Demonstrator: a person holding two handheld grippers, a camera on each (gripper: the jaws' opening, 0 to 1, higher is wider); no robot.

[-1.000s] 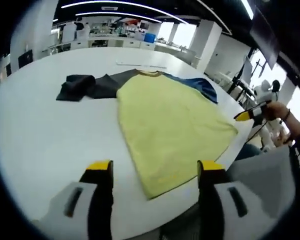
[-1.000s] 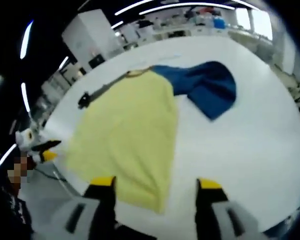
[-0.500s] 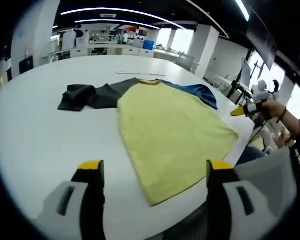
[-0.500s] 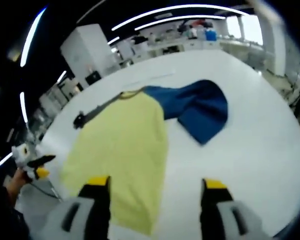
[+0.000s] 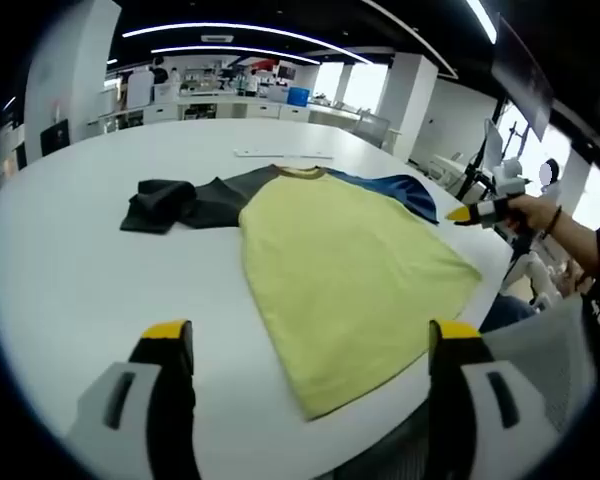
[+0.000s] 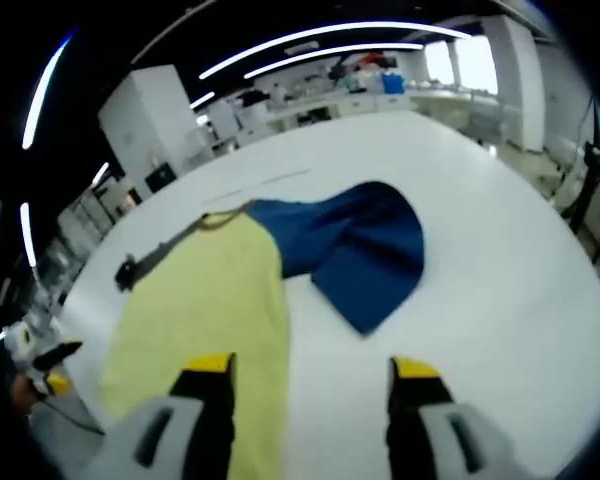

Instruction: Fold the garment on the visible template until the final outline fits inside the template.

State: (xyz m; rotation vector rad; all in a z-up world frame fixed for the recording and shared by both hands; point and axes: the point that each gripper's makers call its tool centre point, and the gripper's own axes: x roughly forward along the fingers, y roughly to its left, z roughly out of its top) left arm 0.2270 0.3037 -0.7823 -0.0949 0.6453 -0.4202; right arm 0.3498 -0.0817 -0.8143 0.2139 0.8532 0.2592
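Jaws of both grippers stood spread wide w/ nothing between them. Left gripper (image 5: 305,345) hovered above the near rim of the round white table (image 5: 70,270), its yellow-tipped jaws straddling the hem end of the garment w/o touching it. Right gripper (image 6: 308,368) hung over the table too, jaws parted, one tip over the yellow cloth and the other over bare tabletop beside it.

The garment was a T-shirt (image 5: 350,270) lying flat on the table: yellow body, collar pointing away from the left gripper, hem corner reaching the table edge. Dark grey sleeve (image 5: 175,200) lay bunched out to one side of the yellow body; blue sleeve (image 5: 400,188) poked out on the opposite side. In the right gripper view the same T-shirt (image 6: 195,310) showed w/ the blue sleeve (image 6: 355,250) spread out broad and rumpled beside the body, and the grey sleeve (image 6: 155,255) as a thin dark strip past the collar.

Seen from the left gripper view, the right gripper (image 5: 480,208) was held in a person's hand (image 5: 530,213) just off the table edge, near the blue sleeve. A faint pale strip (image 5: 270,153) lay on the table beyond the collar; couldn't tell what it was.
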